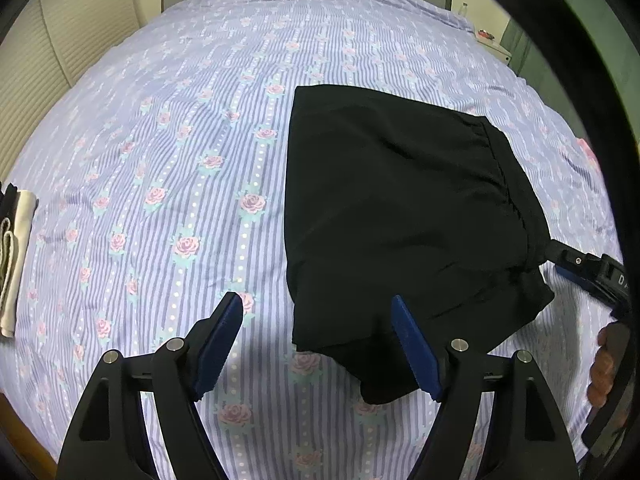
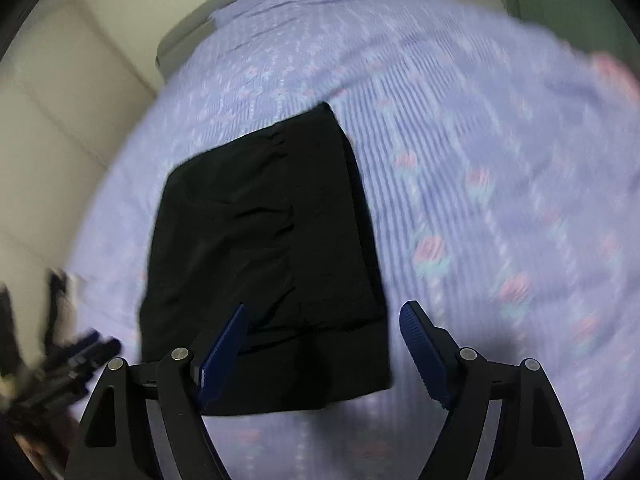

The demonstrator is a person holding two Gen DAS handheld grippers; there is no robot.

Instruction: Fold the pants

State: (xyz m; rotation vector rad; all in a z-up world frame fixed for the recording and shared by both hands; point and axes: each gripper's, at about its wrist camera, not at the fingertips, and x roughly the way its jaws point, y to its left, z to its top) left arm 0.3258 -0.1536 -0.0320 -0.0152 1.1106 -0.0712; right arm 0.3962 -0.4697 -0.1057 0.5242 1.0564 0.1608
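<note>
Black pants (image 1: 400,216) lie folded on the floral bedspread (image 1: 180,160), both the left gripper (image 1: 318,332) and right gripper (image 2: 324,336) spread and empty, the latter's only readable lettering "DA".

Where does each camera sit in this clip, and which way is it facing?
Left wrist: rides the left claw, open, looking up the bed over the black pants; the right claw shows at right.
Right wrist: rides the right claw, open, blurred, above the pants.
Shared: pants, floral bedspread.
</note>
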